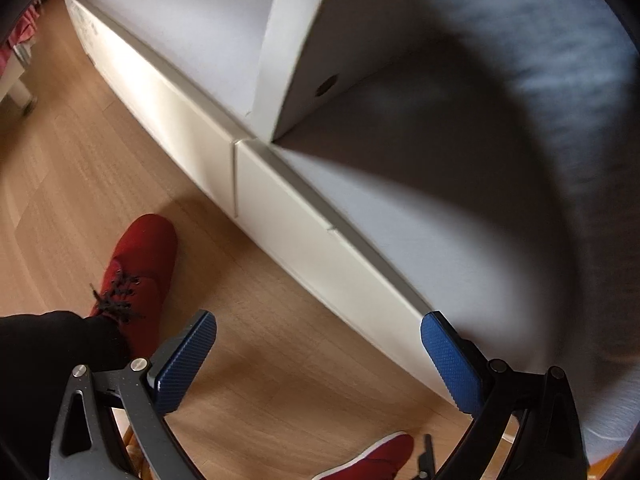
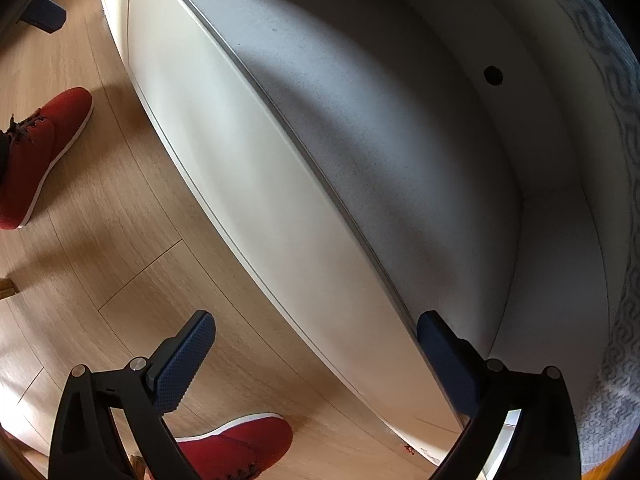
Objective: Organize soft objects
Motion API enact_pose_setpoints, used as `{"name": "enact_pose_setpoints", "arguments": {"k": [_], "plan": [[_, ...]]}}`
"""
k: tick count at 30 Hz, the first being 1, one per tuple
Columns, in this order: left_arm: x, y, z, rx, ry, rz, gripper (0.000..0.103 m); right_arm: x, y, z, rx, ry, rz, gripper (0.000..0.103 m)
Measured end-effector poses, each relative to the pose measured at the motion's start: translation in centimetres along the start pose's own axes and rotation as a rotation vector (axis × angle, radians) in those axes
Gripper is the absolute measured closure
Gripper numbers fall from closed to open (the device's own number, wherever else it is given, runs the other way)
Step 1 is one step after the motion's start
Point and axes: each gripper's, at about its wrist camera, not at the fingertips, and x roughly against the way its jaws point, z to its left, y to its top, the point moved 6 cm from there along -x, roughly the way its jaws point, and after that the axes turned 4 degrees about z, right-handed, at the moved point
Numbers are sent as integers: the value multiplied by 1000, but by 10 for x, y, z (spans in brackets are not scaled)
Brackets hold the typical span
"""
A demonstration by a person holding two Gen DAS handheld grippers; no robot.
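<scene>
Below and ahead of both pairs of jaws, a white shelf unit [image 1: 304, 240] was seen, its front panels running diagonally across both views and its open compartment [image 2: 384, 152] lying beyond the right finger of each gripper. A wooden floor [image 1: 80, 184] was spread under the left fingers in both views.

Up and to the right of the left gripper's jaws, a large grey soft object [image 1: 568, 92] was seen, blurred, filling the upper right of the left wrist view and casting a dark shadow on the shelf surface; whether it rested on the shelf or was lifted off it could not be told. At the far right of the right gripper's jaws, a grey patterned fabric [image 2: 616, 360] was seen along the edge of the compartment wall.

A white divider panel [image 1: 312, 52] with a round hole was seen well ahead of the left jaws. Red shoes [image 2: 36, 152] were seen on the floor, one to the left of each pair of jaws and one just below them.

The left gripper [image 1: 318, 364] was held with its blue pads spread wide apart and nothing between them. The right gripper [image 2: 316, 364] was likewise held released, empty, its right finger overlapping the shelf's front edge in the view.
</scene>
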Motion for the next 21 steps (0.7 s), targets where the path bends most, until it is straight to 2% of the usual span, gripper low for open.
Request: {"name": "enact_pose_setpoints", "arguments": {"k": [2,5,7,21], "plan": [[0,1,1,15,-15,7,0,-1,-1,0,6,-1,-1,0],[2,-1,-1,-8,0,-1,0,-2,-3,-1,3,8,-2,0],[3,0,1,17,19,11,0,-2,-2,-2,3,22,3,0],[-14,8,8,118,-65,44,0,0,-5,-2,17,23,-1,0]]}}
